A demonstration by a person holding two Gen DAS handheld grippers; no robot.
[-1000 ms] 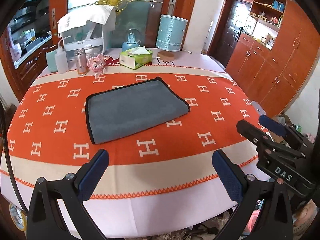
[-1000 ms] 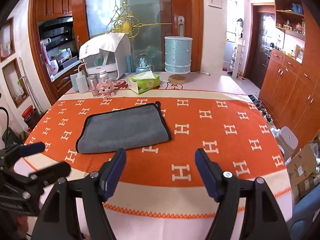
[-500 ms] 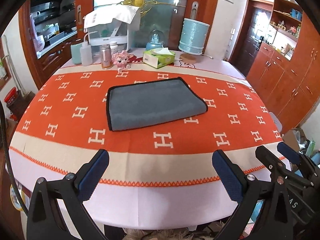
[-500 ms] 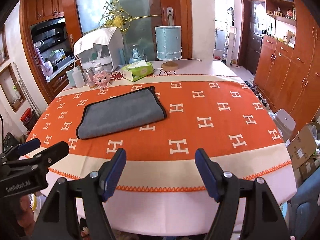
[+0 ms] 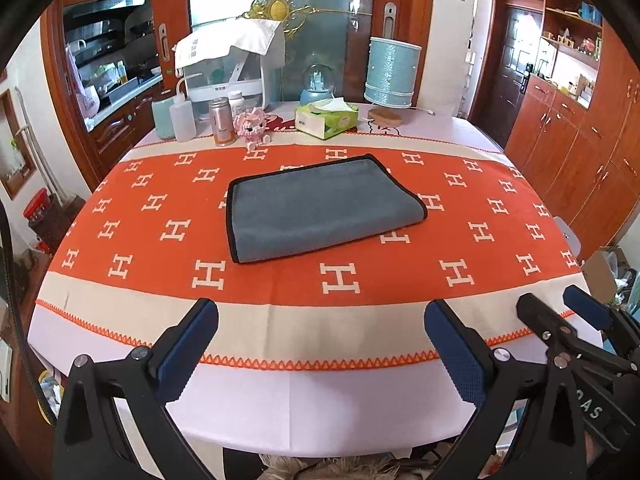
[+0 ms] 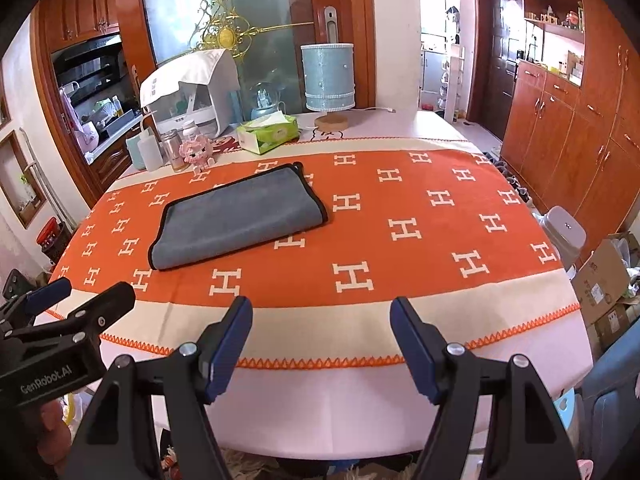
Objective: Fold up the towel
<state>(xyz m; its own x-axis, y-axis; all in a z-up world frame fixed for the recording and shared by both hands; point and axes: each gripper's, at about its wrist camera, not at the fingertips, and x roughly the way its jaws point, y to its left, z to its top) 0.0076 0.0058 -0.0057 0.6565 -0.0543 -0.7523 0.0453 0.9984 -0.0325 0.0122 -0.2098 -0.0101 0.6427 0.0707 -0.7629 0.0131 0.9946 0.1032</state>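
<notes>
Because the grey towel (image 5: 324, 208) already lies doubled over on itself, black piping stacked along its short ends and a rounded fold running along its near long side, it reads as at least one fold done, though whether another is wanted cannot be judged from the task line alone. It sits flat on the orange patterned tablecloth (image 5: 480, 248), towards the far middle of the table (image 5: 320, 408), slightly askew to the cloth's stripes, with open cloth on all sides so either end can be reached without brushing anything. Behind it, well apart along the table's far edge, stand a tissue box (image 5: 326, 120), a pink toy (image 5: 251, 123), a few bottles (image 5: 182, 118) and a blue lamp (image 5: 390, 74), crowded at the back, probably to leave working space. Nearer the viewer, the left gripper (image 5: 320, 344) and the right gripper (image 6: 322, 344) hang above the table's near edge, side by side, each with its jaws spread wide and nothing between the pads. Neither touches the towel; both are pulled well away from it, a stance that suits either a finished fold or a pause before reaching in.
</notes>
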